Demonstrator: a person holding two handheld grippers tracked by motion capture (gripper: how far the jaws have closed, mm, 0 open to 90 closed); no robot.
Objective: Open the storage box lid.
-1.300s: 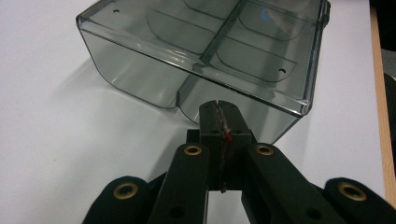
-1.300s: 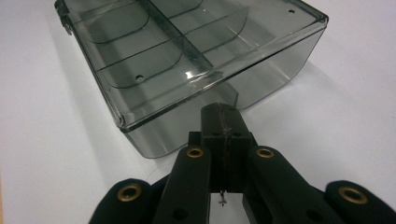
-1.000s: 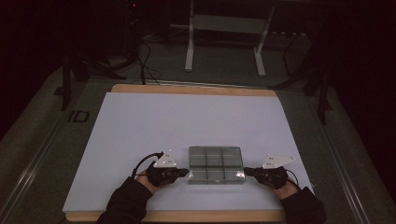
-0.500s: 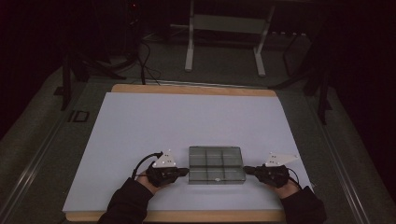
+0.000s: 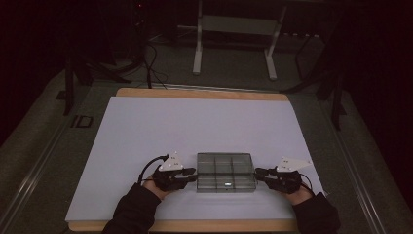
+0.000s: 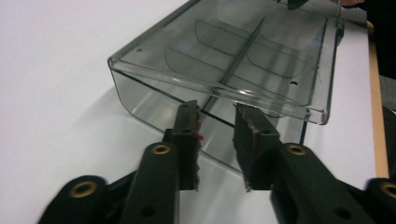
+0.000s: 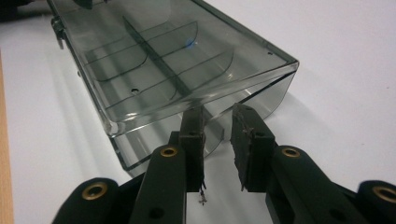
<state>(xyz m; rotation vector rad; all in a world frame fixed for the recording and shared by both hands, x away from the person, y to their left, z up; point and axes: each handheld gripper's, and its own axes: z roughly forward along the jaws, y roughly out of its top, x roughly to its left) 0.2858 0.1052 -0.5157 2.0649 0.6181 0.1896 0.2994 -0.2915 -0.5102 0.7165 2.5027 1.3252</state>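
- While the clear compartment box [image 5: 225, 171] sits shut on the white tabletop [image 5: 195, 126] near the person's edge in the high view, the left tongs [image 5: 193, 174] stand just beside the box's left end and the right tongs [image 5: 258, 173] just beside its right end. Each hand comes in from below the box, and a small bright speck shows through the lid in a near compartment; what it is cannot be told.
- Seen from the left gripper view, the left tongs [image 6: 216, 122] are spread a little, with a narrow gap between the pads [image 6: 189, 135], and their tips sit at the end wall of the clear compartment box [image 6: 224, 60] just under the lid's overhanging lip. Nothing is pinched between them, and whether the tips touch the wall cannot be told. The lid lies flat over the dividers.
- Seen from the right gripper view, the right tongs [image 7: 217, 122] are likewise slightly spread and hold nothing, with tips at the opposite end wall of the clear compartment box [image 7: 154, 60], below the lid's lip.
- As a judgement, the work is at its start: both tongs are lined up at the box's ends, but no grip has been taken, and the box is neither lifted nor opened. Closing on the ends or the lip, then raising or opening the box, is left.
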